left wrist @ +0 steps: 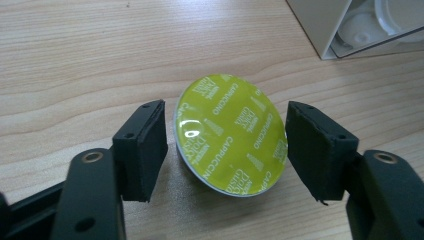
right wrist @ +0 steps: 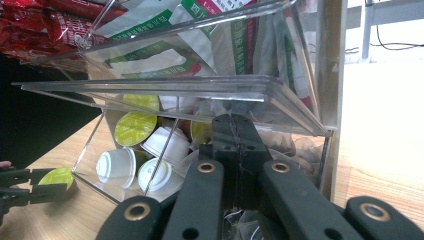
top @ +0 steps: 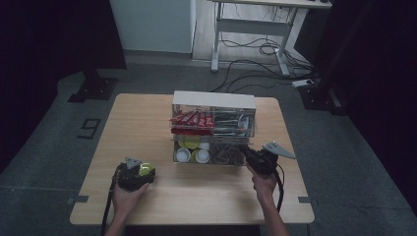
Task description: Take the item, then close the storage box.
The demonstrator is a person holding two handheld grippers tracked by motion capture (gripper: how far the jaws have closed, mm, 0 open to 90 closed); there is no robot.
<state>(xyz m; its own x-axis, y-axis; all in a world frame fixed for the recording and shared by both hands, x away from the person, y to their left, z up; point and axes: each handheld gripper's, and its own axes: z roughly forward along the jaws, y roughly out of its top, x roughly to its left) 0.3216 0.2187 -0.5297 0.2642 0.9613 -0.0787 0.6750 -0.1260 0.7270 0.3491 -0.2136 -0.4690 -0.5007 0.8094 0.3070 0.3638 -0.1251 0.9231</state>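
While my right claw (right wrist: 235, 145) rests pressed together at the clear acrylic organiser (top: 214, 129), my spread left claw (left wrist: 225, 145) straddles the round yellow-green foil-topped capsule (left wrist: 231, 134); next, I judge, comes squeezing

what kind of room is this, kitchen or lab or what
Probably a lab or recording room, not a kitchen: a lone wooden table on grey floor, dark curtains around, cables trailing under a desk. The acrylic organizer of capsules looks staged.

Open tabletop (top: 147, 128) left, clear organizer (top: 214, 129) blocking centre
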